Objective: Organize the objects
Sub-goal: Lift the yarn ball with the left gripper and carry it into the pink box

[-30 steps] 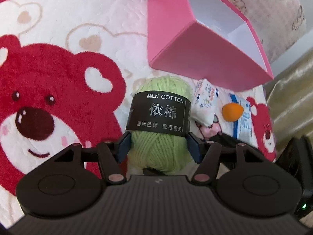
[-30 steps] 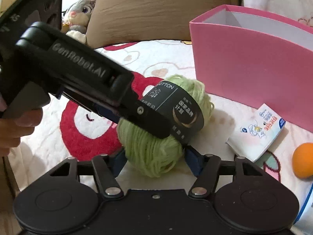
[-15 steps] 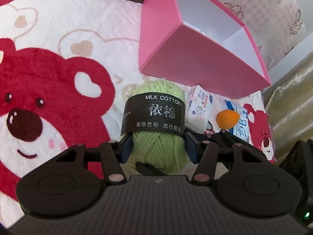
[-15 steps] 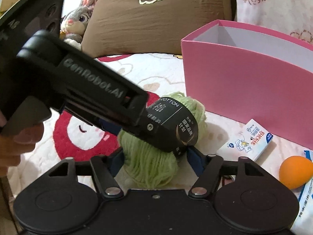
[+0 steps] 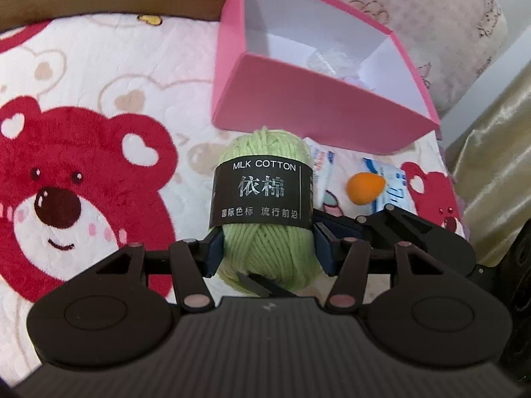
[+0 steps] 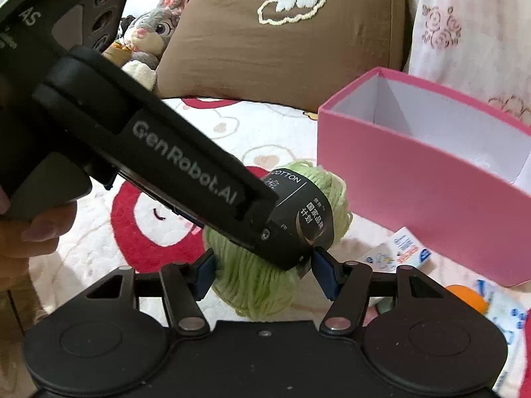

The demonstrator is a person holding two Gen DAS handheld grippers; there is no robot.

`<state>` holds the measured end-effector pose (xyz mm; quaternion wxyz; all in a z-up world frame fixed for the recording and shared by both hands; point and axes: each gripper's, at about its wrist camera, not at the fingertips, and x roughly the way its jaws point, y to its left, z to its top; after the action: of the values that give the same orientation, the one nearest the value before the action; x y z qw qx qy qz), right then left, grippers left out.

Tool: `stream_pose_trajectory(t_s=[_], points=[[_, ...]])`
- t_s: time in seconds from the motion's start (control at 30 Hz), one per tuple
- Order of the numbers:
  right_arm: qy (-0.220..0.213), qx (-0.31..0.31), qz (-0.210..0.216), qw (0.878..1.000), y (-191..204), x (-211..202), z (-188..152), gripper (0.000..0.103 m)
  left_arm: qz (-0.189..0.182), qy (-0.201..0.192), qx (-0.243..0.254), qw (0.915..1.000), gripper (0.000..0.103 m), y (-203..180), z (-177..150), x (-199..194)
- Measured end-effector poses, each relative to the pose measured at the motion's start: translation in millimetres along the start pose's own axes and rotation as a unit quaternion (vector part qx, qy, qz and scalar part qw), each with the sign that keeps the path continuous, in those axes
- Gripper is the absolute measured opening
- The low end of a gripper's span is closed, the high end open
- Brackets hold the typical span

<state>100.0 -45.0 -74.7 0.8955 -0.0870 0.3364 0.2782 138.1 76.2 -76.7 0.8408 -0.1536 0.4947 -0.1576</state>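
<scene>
A green yarn ball [image 5: 265, 245] with a black "MILK COTTON" band is held above the bed. My left gripper [image 5: 267, 252] is shut on its lower half. My right gripper [image 6: 264, 270] also closes on the yarn ball [image 6: 255, 282] from another side, its pads against the wool. The left gripper's body [image 6: 172, 165] crosses the right wrist view. An open pink box [image 5: 318, 112] with a white inside stands just beyond the yarn; it also shows in the right wrist view [image 6: 424, 192].
An orange sponge [image 5: 365, 187] and small white packets [image 5: 323, 165] lie on the bear-print blanket [image 5: 83, 132] below the box. A brown pillow [image 6: 282, 43] and a plush rabbit [image 6: 149, 36] sit behind. A gold curtain [image 5: 497, 152] is at right.
Both grippers have lifted the yarn ball higher and toward the pink box; the box's opening now shows more, and the blanket items have dropped lower in view.
</scene>
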Motion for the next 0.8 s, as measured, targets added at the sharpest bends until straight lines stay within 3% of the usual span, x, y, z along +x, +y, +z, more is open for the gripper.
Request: stream_pose_trajectory(t_s=[0.4,0.8], points=[[0.032,-0.007,-0.022,0.999,10,-55,19,0.066,-0.015,0.002,0.03,0.9994,0.054,-38,-8,-36],[0.011,-0.031,-0.051,0.998,-7,-95,61,0.066,-0.046,-0.009,0.057,0.9973,0.054,-73,22,-75]])
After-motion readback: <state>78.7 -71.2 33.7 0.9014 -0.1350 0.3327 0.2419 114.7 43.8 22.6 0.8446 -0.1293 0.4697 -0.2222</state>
